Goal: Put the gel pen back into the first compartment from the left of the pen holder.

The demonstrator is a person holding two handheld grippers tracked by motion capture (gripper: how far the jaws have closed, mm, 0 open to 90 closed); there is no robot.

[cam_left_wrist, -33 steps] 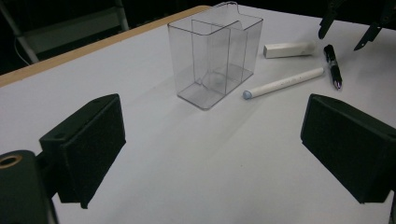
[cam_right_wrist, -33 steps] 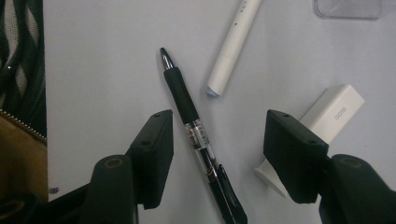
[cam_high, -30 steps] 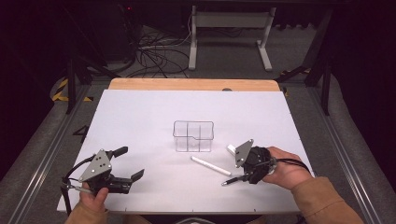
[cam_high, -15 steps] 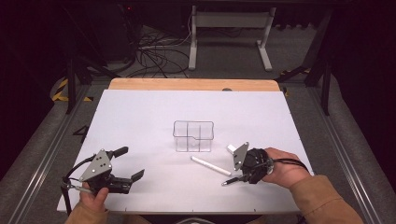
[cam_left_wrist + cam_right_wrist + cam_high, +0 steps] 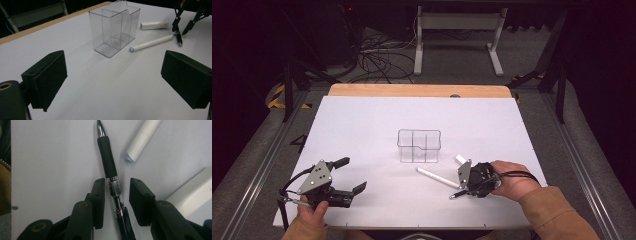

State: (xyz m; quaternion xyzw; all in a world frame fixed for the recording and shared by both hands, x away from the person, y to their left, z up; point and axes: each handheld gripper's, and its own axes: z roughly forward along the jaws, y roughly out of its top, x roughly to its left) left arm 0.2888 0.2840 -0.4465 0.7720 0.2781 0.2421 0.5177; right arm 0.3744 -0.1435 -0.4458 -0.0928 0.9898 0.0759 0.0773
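White table [image 5: 362,130] carries a clear divided box [image 5: 419,146] near its middle, with cables on the dark floor behind. My right gripper [image 5: 117,195] is low over a black pen [image 5: 107,162]; my jaws stand at both sides of its barrel with a small gap on the right, so they are not closed on it. A white marker [image 5: 437,177] lies just beside, between pen and box. My left gripper [image 5: 112,82] stays wide open, holding nothing.
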